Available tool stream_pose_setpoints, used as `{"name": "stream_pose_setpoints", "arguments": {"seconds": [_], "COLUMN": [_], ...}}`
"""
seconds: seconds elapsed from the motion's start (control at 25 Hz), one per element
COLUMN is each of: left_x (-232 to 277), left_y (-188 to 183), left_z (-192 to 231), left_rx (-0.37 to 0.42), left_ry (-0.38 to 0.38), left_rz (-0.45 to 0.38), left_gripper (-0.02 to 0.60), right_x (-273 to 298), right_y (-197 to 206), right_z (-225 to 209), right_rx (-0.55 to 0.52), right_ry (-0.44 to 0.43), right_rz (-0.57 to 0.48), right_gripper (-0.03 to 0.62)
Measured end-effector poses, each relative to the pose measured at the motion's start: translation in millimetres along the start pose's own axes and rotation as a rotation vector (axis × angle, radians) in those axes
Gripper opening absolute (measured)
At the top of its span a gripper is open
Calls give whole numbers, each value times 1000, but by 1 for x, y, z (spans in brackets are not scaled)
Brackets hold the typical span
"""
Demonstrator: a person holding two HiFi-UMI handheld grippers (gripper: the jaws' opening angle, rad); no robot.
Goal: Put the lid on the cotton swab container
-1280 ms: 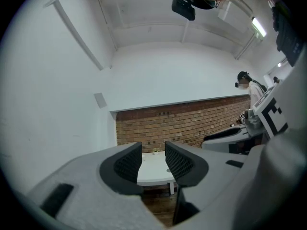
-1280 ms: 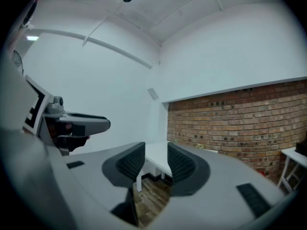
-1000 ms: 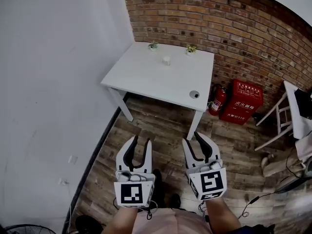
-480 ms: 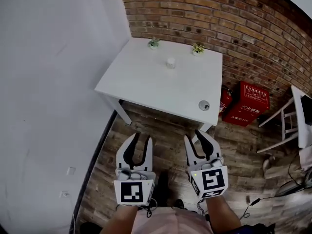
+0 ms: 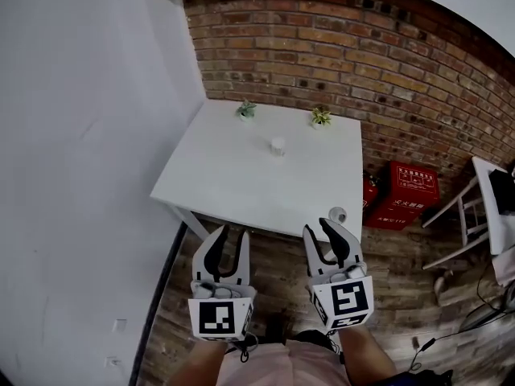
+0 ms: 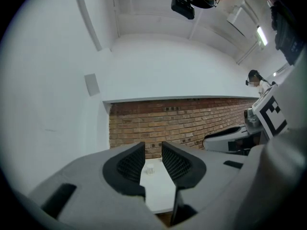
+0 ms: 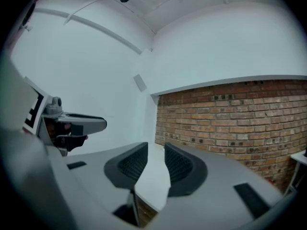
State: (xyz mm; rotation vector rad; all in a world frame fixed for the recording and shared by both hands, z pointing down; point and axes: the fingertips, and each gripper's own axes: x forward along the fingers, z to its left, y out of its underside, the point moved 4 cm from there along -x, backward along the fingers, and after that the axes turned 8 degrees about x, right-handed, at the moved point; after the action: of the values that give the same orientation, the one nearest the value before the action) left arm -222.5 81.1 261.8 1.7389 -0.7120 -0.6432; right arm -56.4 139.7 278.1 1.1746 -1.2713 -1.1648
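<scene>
Left gripper (image 5: 232, 233) and right gripper (image 5: 319, 228), both empty with jaws closing, may knock the lid (image 5: 337, 214), at 1 o'clock of the right one, off the table (image 5: 233, 183) edge.

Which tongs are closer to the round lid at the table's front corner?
Right. The right tongs, empty and closing, hover just short of the lid; the left tongs are further off to its left.

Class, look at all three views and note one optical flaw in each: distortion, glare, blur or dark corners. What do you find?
Head view: the wide lens bows the top edge of the brick wall, and the light is even, with no glare on the table. Left gripper view: black corners ring the picture, and a ceiling lamp glares at upper right. Right gripper view: the same dark ring, and the table's near edge is blurred.
</scene>
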Motion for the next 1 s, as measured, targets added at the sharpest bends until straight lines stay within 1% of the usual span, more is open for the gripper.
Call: {"name": "stream_pose_setpoints", "arguments": {"seconds": [0.24, 0.48, 0.64, 0.84, 1.0], "left_x": [30, 57, 83, 128, 173], "left_y": [9, 31, 44, 62, 61], "left_z": [5, 0, -4, -10, -12], "left_rx": [-18, -24, -25, -42, -43], "left_ry": [38, 74, 85, 83, 66], "left_rz": [16, 58, 85, 114, 119], "left_gripper": [103, 103, 103, 103, 103], "right_x": [22, 41, 60, 100, 138], "right_y": [-4, 11, 19, 30, 25], "right_z": [-14, -33, -54, -88, -119], "right_rx": [4, 25, 37, 54, 63], "right_ry": [31, 54, 60, 44, 11], "right_rz": [-2, 25, 35, 53, 50], "right_gripper": [115, 115, 115, 115, 117]}}
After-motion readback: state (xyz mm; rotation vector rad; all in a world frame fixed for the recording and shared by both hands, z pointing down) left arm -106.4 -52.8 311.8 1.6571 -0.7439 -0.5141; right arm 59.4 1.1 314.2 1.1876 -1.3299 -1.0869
